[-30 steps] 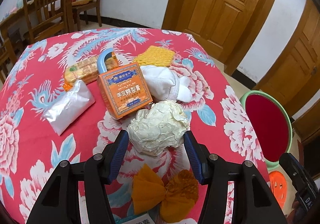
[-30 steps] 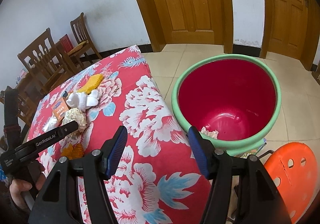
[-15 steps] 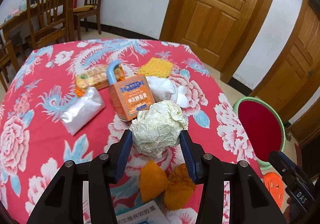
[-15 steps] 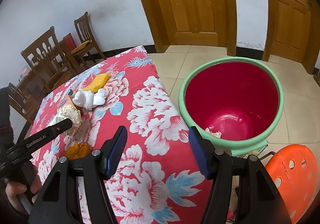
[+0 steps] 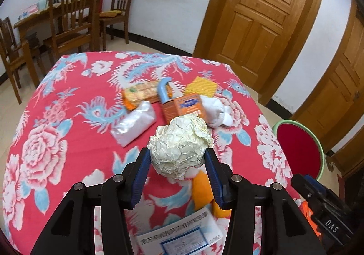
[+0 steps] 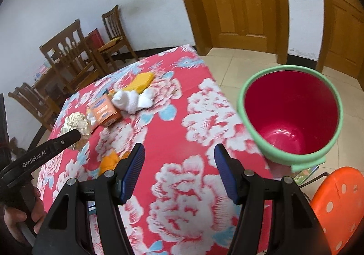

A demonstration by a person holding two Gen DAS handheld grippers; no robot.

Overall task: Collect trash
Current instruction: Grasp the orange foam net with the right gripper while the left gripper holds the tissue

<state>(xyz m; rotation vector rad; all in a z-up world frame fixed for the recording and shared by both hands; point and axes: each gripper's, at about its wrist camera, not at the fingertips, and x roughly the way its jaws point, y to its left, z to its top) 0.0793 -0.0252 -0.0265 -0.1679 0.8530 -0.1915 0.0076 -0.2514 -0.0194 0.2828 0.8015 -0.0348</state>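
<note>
My left gripper (image 5: pixel 177 164) is shut on a crumpled cream paper ball (image 5: pixel 179 145) and holds it above the red flowered table (image 5: pixel 68 100). The ball also shows in the right wrist view (image 6: pixel 76 124), lifted off the cloth. My right gripper (image 6: pixel 179 164) is open and empty over the table's right side. A green bin with a red inside (image 6: pixel 291 114) stands on the floor to the right of the table; it shows small in the left wrist view (image 5: pixel 298 148).
On the table lie an orange box (image 5: pixel 184 107), a white cloth (image 5: pixel 216 109), a silver pouch (image 5: pixel 134 123), a cracker pack (image 5: pixel 141 93), a yellow sponge (image 5: pixel 202 86), orange wrappers (image 5: pixel 202 189) and a printed leaflet (image 5: pixel 182 236). An orange stool (image 6: pixel 336 205) stands by the bin. Wooden chairs (image 5: pixel 75 16) stand behind.
My left gripper has closed on the paper ball and lifted it off the table, drawing back. The right gripper has shifted a little left and stays open.
</note>
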